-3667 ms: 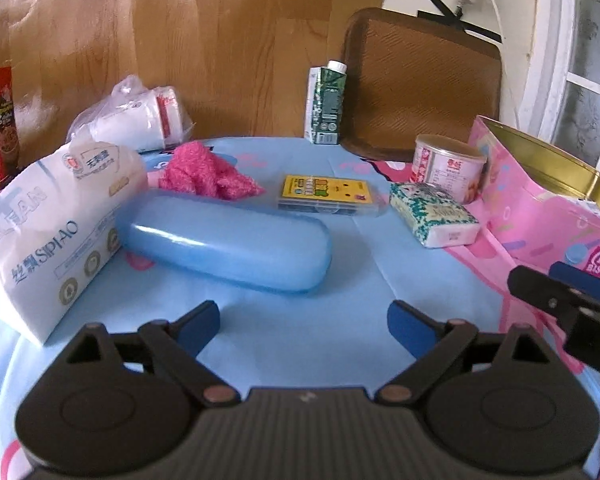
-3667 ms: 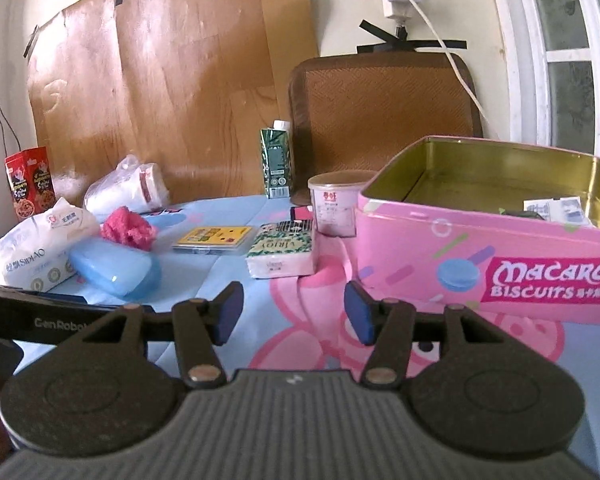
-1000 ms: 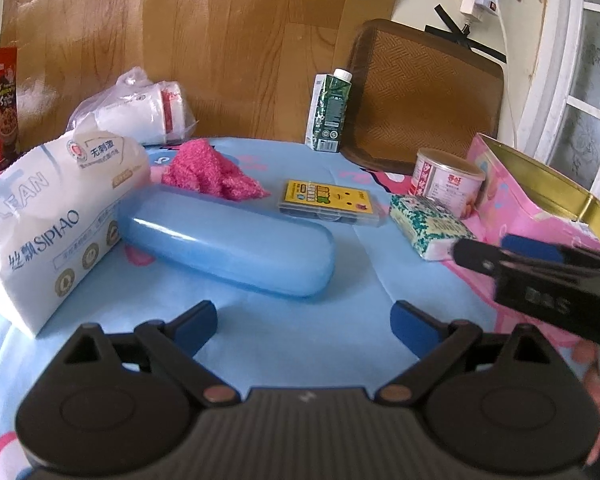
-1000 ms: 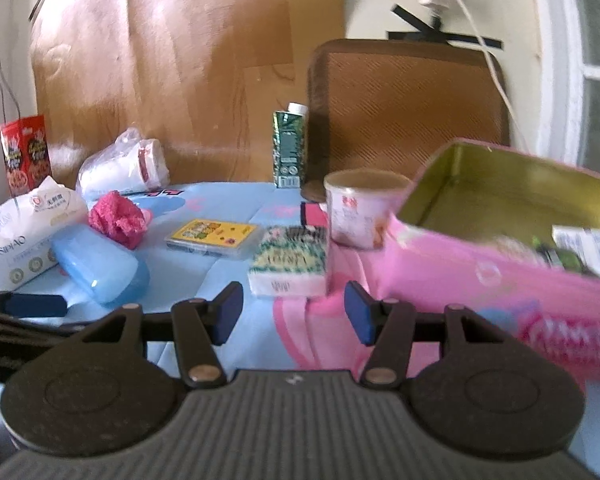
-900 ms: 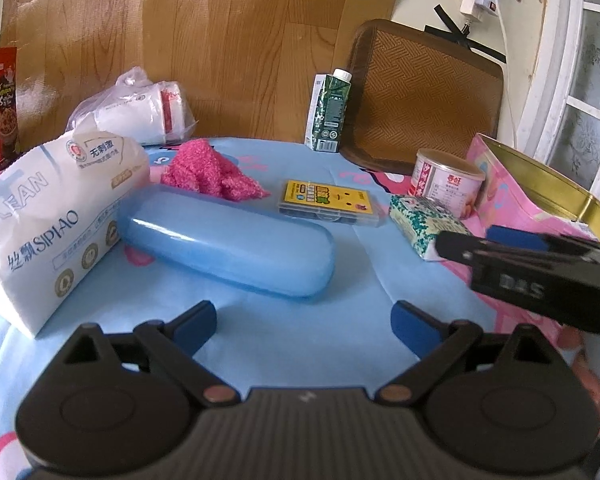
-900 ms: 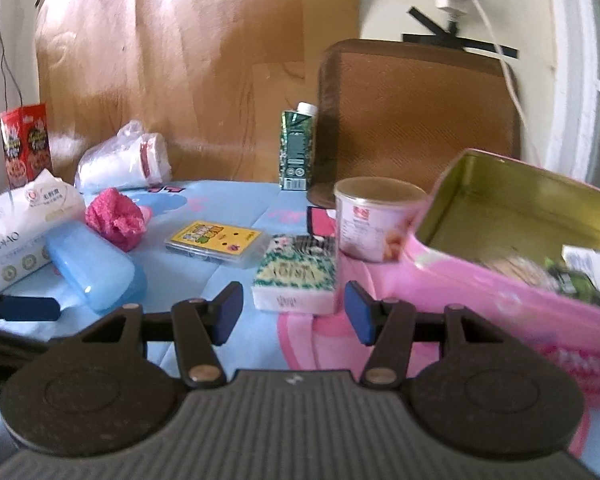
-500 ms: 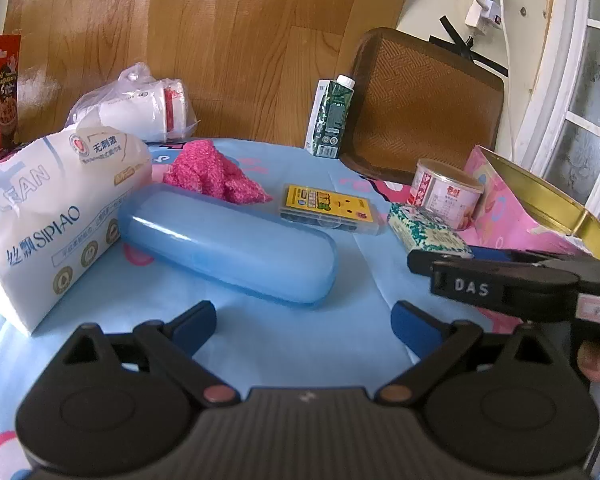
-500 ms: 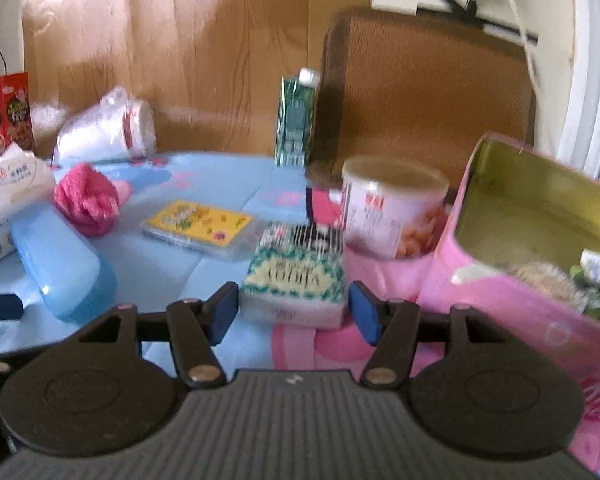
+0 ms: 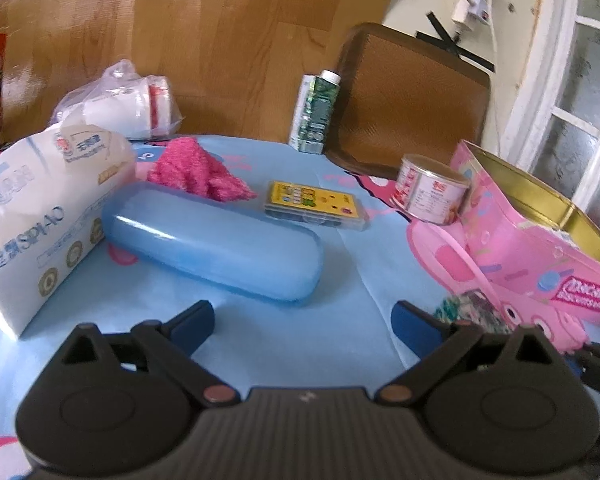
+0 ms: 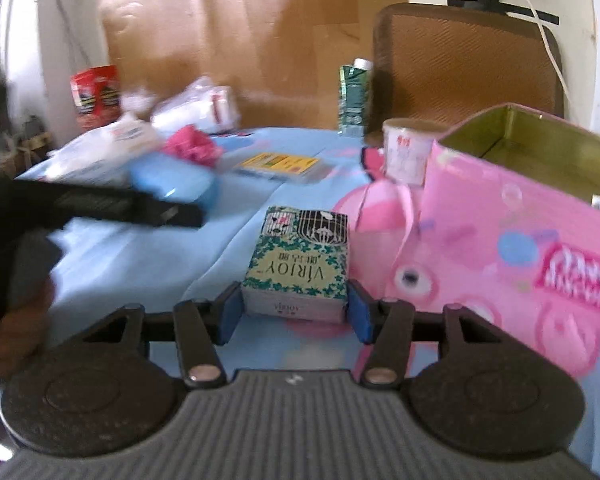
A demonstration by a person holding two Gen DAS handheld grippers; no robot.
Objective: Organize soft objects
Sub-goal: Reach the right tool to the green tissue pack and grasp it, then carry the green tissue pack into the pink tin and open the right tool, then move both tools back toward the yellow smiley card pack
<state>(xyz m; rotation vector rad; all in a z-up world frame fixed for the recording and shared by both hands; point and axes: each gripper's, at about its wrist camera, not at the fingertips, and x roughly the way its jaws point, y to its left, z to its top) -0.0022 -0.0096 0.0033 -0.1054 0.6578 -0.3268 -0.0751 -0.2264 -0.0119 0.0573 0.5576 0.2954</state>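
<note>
My right gripper (image 10: pixel 294 314) is shut on a green floral tissue pack (image 10: pixel 298 264), its blue pads pressed on both sides, near the pink biscuit tin (image 10: pixel 512 240). The pack's edge shows in the left wrist view (image 9: pixel 466 306) beside the tin (image 9: pixel 540 232). My left gripper (image 9: pixel 302 320) is open and empty above the blue tablecloth, in front of a blue case (image 9: pixel 212 242). A large white tissue bag (image 9: pixel 40 208) and a pink fluffy cloth (image 9: pixel 198 170) lie at the left.
A yellow card box (image 9: pixel 316 204), a round can (image 9: pixel 432 192), a green carton (image 9: pixel 316 112), bagged paper cups (image 9: pixel 128 104) and a brown chair back (image 9: pixel 416 96) stand toward the back. A red snack box (image 10: pixel 96 92) is at the far left.
My right gripper closed on the floral tissue pack and drew it back from beside the can to the near side of the tin. The left gripper stayed open in place.
</note>
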